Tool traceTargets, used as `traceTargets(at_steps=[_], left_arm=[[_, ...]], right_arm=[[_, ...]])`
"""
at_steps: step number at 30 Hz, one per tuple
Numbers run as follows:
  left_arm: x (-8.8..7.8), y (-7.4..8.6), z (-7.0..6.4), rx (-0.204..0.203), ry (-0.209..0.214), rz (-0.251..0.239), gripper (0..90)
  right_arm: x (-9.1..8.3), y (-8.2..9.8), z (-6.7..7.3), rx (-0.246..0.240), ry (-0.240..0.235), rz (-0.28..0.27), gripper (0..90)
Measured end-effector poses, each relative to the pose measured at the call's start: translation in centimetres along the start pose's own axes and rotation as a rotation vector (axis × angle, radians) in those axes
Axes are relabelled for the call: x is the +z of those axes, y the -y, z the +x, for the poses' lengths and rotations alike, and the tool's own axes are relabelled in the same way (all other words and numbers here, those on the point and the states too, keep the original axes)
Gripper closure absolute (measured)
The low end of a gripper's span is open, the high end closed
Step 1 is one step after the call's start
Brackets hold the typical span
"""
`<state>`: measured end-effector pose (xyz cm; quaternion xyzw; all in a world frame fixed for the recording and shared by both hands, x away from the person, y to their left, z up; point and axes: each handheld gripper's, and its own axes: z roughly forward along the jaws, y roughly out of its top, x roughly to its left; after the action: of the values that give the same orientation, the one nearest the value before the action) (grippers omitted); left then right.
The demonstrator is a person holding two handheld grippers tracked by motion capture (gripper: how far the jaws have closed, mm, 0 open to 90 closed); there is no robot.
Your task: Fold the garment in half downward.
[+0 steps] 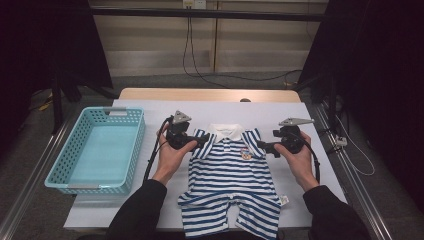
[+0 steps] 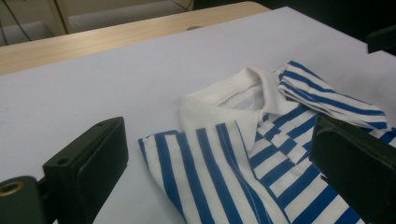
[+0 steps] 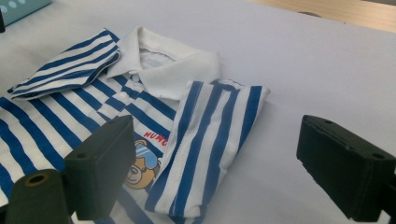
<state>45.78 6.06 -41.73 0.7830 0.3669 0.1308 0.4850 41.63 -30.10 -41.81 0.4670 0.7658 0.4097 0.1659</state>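
A small blue-and-white striped romper (image 1: pixel 227 182) with a white collar (image 1: pixel 226 131) lies flat on the white sheet (image 1: pixel 150 112). Both short sleeves are folded in over the chest. My left gripper (image 1: pixel 201 141) hovers at the left shoulder with its jaws wide apart and nothing between them; in the left gripper view the folded left sleeve (image 2: pixel 205 168) lies below the gap, the collar (image 2: pixel 224 100) beyond it. My right gripper (image 1: pixel 264 147) stands open beside the right shoulder. The right gripper view has the folded right sleeve (image 3: pixel 210 140) under the empty gap and a bear print (image 3: pixel 137 165) beside it.
A light blue plastic basket (image 1: pixel 65 175) sits empty at the left of the sheet. The wooden table edge (image 1: pixel 210 94) runs along the back. Metal rails (image 1: pixel 345 170) flank the table. Bare white sheet (image 3: pixel 317 65) lies right of the romper.
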Motion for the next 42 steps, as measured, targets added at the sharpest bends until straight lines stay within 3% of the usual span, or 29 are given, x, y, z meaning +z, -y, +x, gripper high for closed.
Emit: traceTargets(at_steps=[2,8,11,20,22,30,33,35,39,42], left_arm=[[0.6,0.1,0.2,0.013,-0.015,0.027,3.4],[1.2,0.0,1.2,-0.053,-0.035,0.038,3.8],[1.1,-0.4,1.3,-0.025,-0.057,0.023,4.8],[2.1,-0.9,2.0,-0.027,-0.083,0.037,5.8],[2.5,-0.8,2.3,-0.033,-0.087,0.049,6.2],[3.0,-0.1,3.3,-0.084,-0.095,0.095,11.6],[3.1,0.1,3.3,-0.051,-0.110,0.121,13.6],[3.1,0.2,3.5,-0.072,-0.114,0.119,13.7],[3.1,0.2,3.9,-0.062,-0.140,0.130,15.2],[3.1,0.4,4.3,-0.081,-0.145,0.130,15.5]], right_arm=[[0.3,-0.5,-0.2,-0.005,0.031,0.031,16.2],[1.3,-1.5,-0.8,-0.006,0.030,0.039,22.2],[2.0,-2.0,-1.1,-0.022,0.033,0.049,29.8],[4.3,-3.1,-2.0,-0.017,0.025,0.077,47.7],[4.7,-3.1,-2.4,-0.020,0.021,0.087,55.1],[5.6,-2.1,-3.3,0.006,0.016,0.117,60.3],[5.5,-2.0,-3.5,0.008,0.009,0.116,61.1],[5.6,-1.9,-3.6,0.012,0.007,0.120,61.8],[6.0,-1.6,-3.5,0.025,-0.004,0.140,62.7],[6.5,-1.4,-3.5,0.022,-0.005,0.157,64.0]])
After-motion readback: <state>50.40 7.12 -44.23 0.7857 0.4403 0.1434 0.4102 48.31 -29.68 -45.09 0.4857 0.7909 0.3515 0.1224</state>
